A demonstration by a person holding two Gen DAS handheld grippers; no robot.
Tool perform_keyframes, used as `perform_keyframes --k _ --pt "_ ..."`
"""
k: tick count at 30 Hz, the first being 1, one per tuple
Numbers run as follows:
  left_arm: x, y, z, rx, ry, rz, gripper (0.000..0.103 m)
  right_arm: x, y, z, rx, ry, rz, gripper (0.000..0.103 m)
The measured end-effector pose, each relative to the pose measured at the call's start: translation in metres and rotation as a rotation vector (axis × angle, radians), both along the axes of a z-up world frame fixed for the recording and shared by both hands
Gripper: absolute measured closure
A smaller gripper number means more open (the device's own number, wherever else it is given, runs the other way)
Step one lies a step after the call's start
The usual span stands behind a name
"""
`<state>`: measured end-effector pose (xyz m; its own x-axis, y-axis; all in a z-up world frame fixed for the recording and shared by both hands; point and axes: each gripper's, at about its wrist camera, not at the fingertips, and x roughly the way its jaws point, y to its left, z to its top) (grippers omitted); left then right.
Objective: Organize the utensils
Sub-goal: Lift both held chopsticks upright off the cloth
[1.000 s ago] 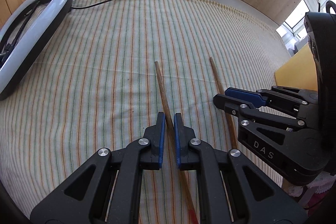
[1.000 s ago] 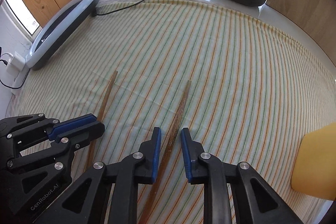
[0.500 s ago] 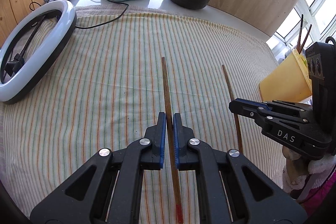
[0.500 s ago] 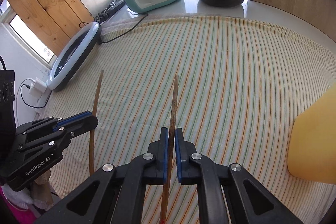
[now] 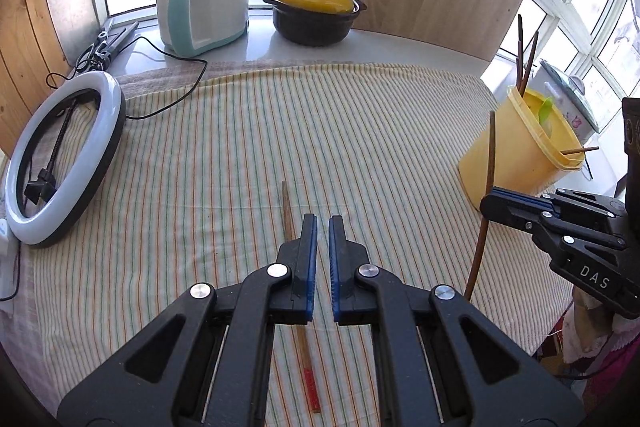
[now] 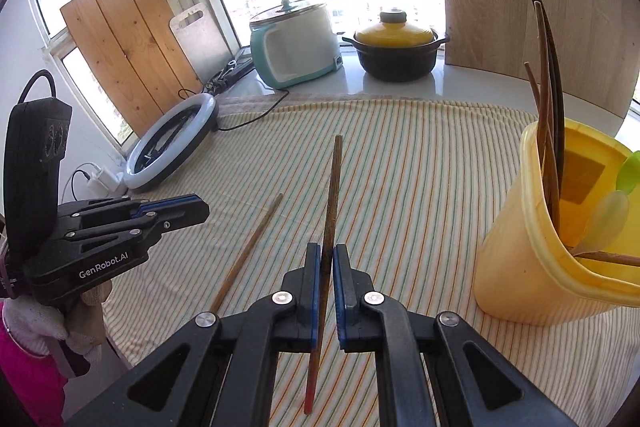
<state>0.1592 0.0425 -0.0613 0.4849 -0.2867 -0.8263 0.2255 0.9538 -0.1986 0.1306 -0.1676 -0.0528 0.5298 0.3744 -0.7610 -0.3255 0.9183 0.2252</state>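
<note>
- The right gripper [image 6: 327, 252] is clamped on a chopstick [image 6: 335, 179], up off the cloth [image 6: 400, 167], near the yellow cup [image 6: 520, 267].
- The left gripper [image 5: 323, 224] has its jaws together with nothing in them.
- The other chopstick [image 5: 286, 207] lies on the cloth under it.

- Left gripper [image 5: 323, 251]: black angular plastic linkage arms, silver round screws at the pivots, two narrow fingers faced with blue pads [image 5: 311, 267]; white "GenRobot.AI" lettering on its side in the right wrist view.
- Right gripper [image 6: 328, 283]: same black build, silver screws, blue pads; white "DAS" lettering on its side in the left wrist view.
- Hand [image 6: 60, 323] under the left gripper: whitish knitted glove, pink sleeve below.
</note>
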Motion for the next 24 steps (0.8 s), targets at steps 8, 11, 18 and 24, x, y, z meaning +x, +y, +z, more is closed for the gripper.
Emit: perform_keyframes --k 8,11,18,24 --pt "0.035 -0.003 -0.072 0.083 0.198 0.036 0.097 -0.007 -0.008 0.004 0.032 -0.007 -0.004 0.099" --pt "0.039 -0.007 -0.082 0.088 0.211 0.032 0.097 -0.009 -0.009 0.006 0.036 -0.013 0.000 0.099" --pt "0.046 -0.012 -0.087 0.106 0.207 0.020 0.097 -0.011 -0.010 0.012 0.036 -0.029 0.011 0.099" --pt "0.043 -0.009 -0.084 0.086 0.159 0.017 0.099 -0.006 -0.008 0.007 0.029 -0.015 0.026 0.099"
